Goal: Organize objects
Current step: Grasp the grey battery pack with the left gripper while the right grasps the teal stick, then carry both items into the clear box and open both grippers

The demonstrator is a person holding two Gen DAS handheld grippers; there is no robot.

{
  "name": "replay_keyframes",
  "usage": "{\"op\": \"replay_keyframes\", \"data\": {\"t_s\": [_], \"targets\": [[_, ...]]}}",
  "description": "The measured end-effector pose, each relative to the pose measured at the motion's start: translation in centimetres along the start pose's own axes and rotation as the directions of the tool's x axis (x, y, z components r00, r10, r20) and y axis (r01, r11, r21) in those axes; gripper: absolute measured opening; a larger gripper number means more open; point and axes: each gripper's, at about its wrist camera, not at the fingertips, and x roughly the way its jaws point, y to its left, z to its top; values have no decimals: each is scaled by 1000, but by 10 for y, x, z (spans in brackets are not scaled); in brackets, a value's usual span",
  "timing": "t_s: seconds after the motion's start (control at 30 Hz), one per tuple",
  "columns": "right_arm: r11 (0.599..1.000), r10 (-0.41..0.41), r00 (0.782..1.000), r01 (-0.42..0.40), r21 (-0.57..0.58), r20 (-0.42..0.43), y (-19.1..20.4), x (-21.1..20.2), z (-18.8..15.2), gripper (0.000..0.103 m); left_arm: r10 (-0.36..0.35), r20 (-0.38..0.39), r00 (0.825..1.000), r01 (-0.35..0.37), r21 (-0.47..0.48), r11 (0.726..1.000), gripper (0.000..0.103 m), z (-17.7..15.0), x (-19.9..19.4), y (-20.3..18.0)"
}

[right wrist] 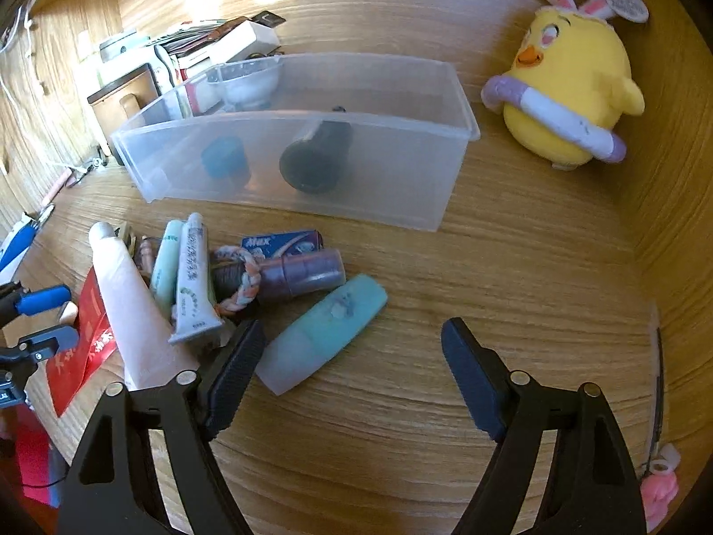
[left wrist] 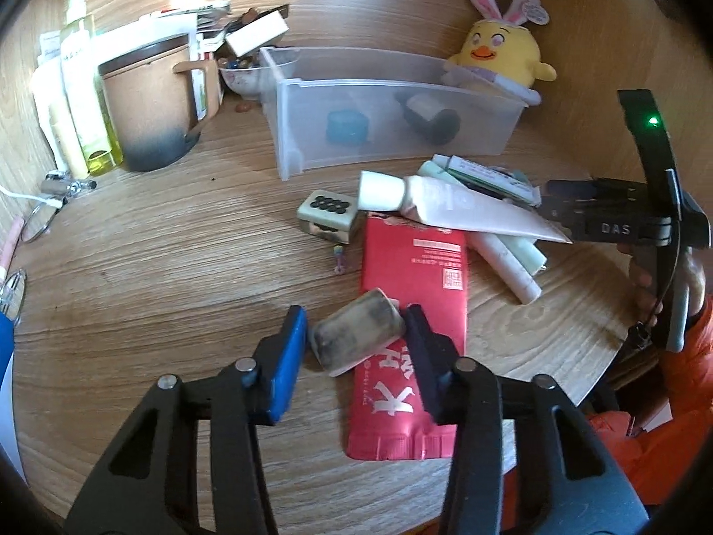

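Observation:
In the left wrist view my left gripper [left wrist: 355, 312] is shut on a grubby beige eraser [left wrist: 356, 336], one pad on each end. The eraser lies tilted over a red packet [left wrist: 410, 276]. My right gripper [right wrist: 352, 325] stands open above the table. The near end of a teal bottle [right wrist: 325, 330] lies between its fingers, close to the left pad and not touched. A pile of tubes sits left of it: a pink tube [right wrist: 129, 303], a white tube [right wrist: 194, 281] and a purple bottle [right wrist: 303, 274]. The clear bin [right wrist: 285, 118] behind holds a blue round item [right wrist: 223, 158] and a dark cylinder [right wrist: 316, 160].
A yellow chick plush [right wrist: 575, 89] sits right of the bin. A brown mug [left wrist: 151, 111], bottles [left wrist: 84, 89] and boxes crowd the back left. A small box with black dots [left wrist: 327, 211] lies beside the pile. A wooden wall closes the right side.

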Motion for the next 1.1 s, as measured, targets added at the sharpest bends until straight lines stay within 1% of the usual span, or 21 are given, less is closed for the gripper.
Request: {"op": "replay_keyframes", "data": {"t_s": [0.03, 0.07, 0.1, 0.17, 0.3, 0.37, 0.4, 0.47, 0.57, 0.7, 0.93, 1.1], "targets": [[1000, 2, 1000, -2, 3, -7, -1, 1, 0, 65, 3, 2, 1000, -3, 3, 1000, 45, 0, 0, 0], [1000, 0, 1000, 1, 4, -15, -3, 2, -2, 59, 8, 5, 1000, -8, 4, 1000, 45, 0, -1, -1], [1000, -12, 1000, 12, 1, -9, -3, 1, -2, 58, 11, 6, 1000, -11, 3, 1000, 45, 1, -1, -1], [1000, -27, 1000, 27, 0, -6, -7, 0, -5, 52, 17, 12, 1000, -17, -3, 1000, 44, 2, -2, -1], [999, -36, 999, 36, -9, -1, -9, -2, -6, 42, 30, 31, 999, -30, -16, 999, 44, 7, -5, 2], [999, -35, 999, 35, -20, 2, -9, -1, -4, 35, 34, 46, 998, -33, -24, 999, 44, 11, -8, 3], [999, -35, 999, 35, -27, 3, -8, 0, -3, 33, 39, 57, 998, -37, -25, 999, 44, 13, -10, 4], [998, -37, 999, 38, -54, 11, -3, 2, 0, 23, 51, 76, 996, -49, -26, 998, 44, 17, -14, 4], [997, -44, 999, 45, -66, 20, -1, 3, 2, 23, 61, 109, 992, -58, -28, 998, 44, 24, -22, 4], [999, -37, 998, 39, -37, 49, -6, -1, 4, 23, 77, 151, 986, -74, -24, 997, 44, 36, -28, 3], [999, -34, 990, 33, 12, 139, -19, -30, 7, 23, 77, 199, 977, -73, -25, 997, 44, 59, -30, -3], [1000, -24, 980, 19, 24, 199, -22, -49, 18, 23, 77, 231, 970, -75, -14, 997, 44, 79, -27, -12]]}}
